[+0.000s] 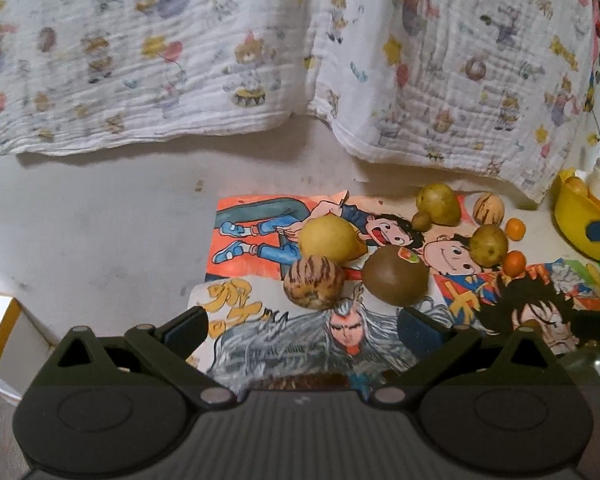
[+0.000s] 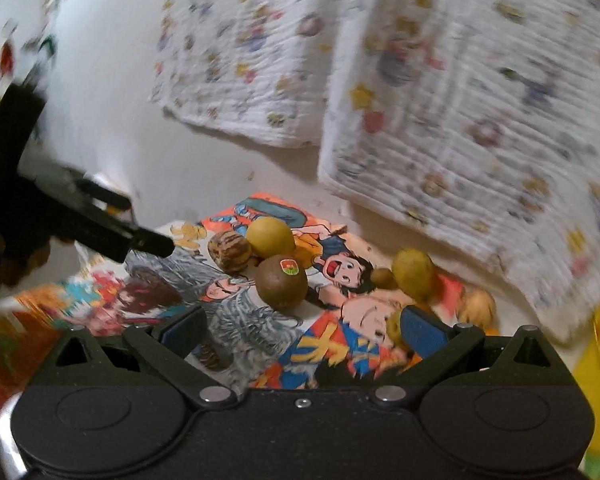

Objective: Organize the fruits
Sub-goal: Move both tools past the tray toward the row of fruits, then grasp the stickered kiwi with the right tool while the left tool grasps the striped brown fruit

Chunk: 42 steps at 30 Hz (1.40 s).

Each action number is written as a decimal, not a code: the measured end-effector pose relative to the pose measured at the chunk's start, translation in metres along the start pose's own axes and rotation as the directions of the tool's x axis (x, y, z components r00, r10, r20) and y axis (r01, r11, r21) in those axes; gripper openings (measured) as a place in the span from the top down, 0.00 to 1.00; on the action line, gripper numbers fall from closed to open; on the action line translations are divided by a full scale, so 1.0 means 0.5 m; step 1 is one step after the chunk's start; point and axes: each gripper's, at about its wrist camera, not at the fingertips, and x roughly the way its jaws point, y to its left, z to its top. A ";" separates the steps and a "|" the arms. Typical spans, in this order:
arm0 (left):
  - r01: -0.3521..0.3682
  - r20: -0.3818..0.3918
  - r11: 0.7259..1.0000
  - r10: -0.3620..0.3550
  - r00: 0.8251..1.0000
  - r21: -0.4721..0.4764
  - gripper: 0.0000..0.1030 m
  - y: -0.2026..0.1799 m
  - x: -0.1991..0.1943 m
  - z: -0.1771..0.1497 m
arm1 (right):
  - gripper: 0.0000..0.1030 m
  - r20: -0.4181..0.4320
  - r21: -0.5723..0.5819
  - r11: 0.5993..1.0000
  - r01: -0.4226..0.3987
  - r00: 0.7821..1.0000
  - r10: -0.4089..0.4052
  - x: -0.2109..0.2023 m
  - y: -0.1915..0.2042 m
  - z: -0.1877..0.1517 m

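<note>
Several fruits lie on cartoon posters [image 1: 260, 256] on a white table. A yellow pear [image 1: 328, 240], a striped brown melon [image 1: 314, 282] and a brown round fruit with a sticker [image 1: 395, 276] sit just ahead of my left gripper [image 1: 304, 328], which is open and empty. Farther right lie green-yellow pears [image 1: 438, 204], a second striped melon [image 1: 488, 209] and two small oranges [image 1: 515, 263]. My right gripper [image 2: 304, 330] is open and empty, just short of the stickered brown fruit [image 2: 281, 282]. The left gripper also shows in the right wrist view [image 2: 100, 224].
A yellow bowl [image 1: 580, 224] holding fruit and a white cup stands at the far right. A printed white cloth [image 1: 260, 60] hangs over the table's back. A white and yellow box [image 1: 4, 332] sits at the left below the table edge.
</note>
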 end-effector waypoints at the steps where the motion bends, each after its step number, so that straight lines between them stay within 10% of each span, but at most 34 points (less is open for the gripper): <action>1: 0.010 -0.012 1.000 -0.010 1.000 0.005 0.01 0.005 0.016 0.004 | 0.00 -0.005 -0.033 0.999 -0.002 1.000 0.002 0.017 0.003 0.004; 18: 0.123 -0.097 0.992 -0.119 0.988 0.031 0.12 0.046 0.171 0.031 | 0.12 -0.124 -0.177 0.977 -0.116 0.988 0.095 0.255 0.023 0.025; 42: 0.257 -0.118 0.965 -0.249 0.961 0.055 0.45 0.055 0.224 0.056 | 0.35 -0.158 -0.198 0.970 -0.140 0.981 0.109 0.358 0.044 0.031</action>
